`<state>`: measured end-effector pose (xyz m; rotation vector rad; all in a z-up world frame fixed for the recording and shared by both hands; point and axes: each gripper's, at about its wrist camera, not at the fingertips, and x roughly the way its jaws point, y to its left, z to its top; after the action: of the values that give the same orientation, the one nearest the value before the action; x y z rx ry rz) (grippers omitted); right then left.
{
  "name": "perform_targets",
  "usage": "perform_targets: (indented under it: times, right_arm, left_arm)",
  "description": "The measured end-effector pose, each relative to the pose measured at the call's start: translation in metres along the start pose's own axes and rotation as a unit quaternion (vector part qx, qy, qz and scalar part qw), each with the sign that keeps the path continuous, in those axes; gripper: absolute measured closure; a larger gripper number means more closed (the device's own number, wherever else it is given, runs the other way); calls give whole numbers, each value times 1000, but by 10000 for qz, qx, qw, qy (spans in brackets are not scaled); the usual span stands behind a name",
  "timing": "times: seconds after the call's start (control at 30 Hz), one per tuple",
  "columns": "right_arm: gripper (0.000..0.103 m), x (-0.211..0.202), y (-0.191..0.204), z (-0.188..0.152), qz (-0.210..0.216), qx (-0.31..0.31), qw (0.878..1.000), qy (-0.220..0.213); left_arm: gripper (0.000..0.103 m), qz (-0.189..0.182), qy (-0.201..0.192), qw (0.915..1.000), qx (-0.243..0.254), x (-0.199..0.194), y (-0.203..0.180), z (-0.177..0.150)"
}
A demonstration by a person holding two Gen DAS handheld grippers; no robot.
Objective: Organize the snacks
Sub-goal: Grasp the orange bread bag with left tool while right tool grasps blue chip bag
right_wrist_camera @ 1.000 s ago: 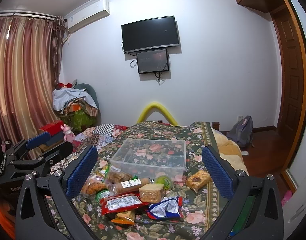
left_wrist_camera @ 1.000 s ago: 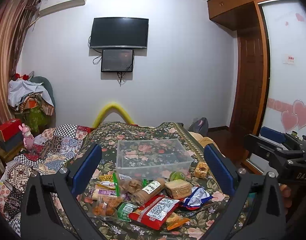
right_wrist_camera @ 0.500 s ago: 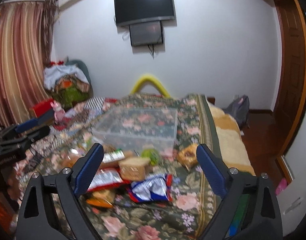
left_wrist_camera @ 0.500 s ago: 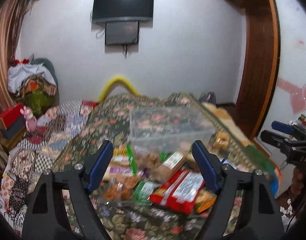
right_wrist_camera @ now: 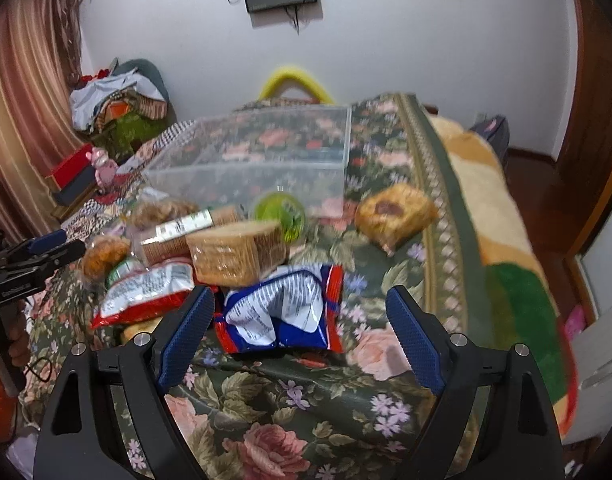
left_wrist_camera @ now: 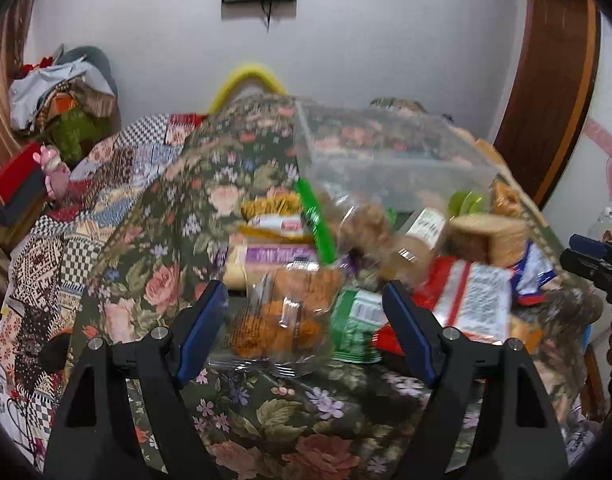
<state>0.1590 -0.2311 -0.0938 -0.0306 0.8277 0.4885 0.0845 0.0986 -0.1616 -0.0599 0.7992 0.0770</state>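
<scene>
A pile of snack packs lies on a floral bedspread in front of an empty clear plastic bin (left_wrist_camera: 386, 152), which also shows in the right wrist view (right_wrist_camera: 265, 156). My left gripper (left_wrist_camera: 306, 320) is open, with a clear bag of orange snacks (left_wrist_camera: 281, 316) between its fingers, not clamped. My right gripper (right_wrist_camera: 301, 332) is open, just short of a blue and white packet (right_wrist_camera: 281, 312). A wrapped cracker block (right_wrist_camera: 233, 252), a red packet (right_wrist_camera: 145, 292), a green cup (right_wrist_camera: 279, 210) and a wrapped pastry (right_wrist_camera: 394, 212) lie around it.
The floral bedspread (left_wrist_camera: 297, 420) covers the bed, with a patchwork quilt (left_wrist_camera: 57, 232) on the left. A wooden door (left_wrist_camera: 554, 92) stands at the right. A clothes pile (right_wrist_camera: 113, 100) sits in the far left corner. Each gripper shows at the edge of the other's view.
Both grippers have tilted down and moved forward close to the snack pile. The left one now straddles the orange snack bag; the right one nears the blue packet.
</scene>
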Motion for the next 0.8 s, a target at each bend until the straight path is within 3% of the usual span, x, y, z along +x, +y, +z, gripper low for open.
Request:
perform_targets:
  times: [0.27, 0.4, 0.6, 0.8]
  right_arm:
    - [17, 31, 1, -1, 199, 30, 9989, 413]
    - [17, 43, 4, -3, 233, -46, 9980, 580]
    - [17, 60, 6, -2, 430, 50, 9963, 739]
    - [33, 54, 9, -4, 519, -37, 9965, 659]
  left_arm:
    - [24, 12, 231, 9997, -67, 34, 8, -5]
    - [37, -33, 245, 9995, -196, 47, 7, -11]
    - [43, -134, 143, 9995, -228, 51, 3, -12]
    - [46, -52, 94, 9998, -156, 44, 4, -9]
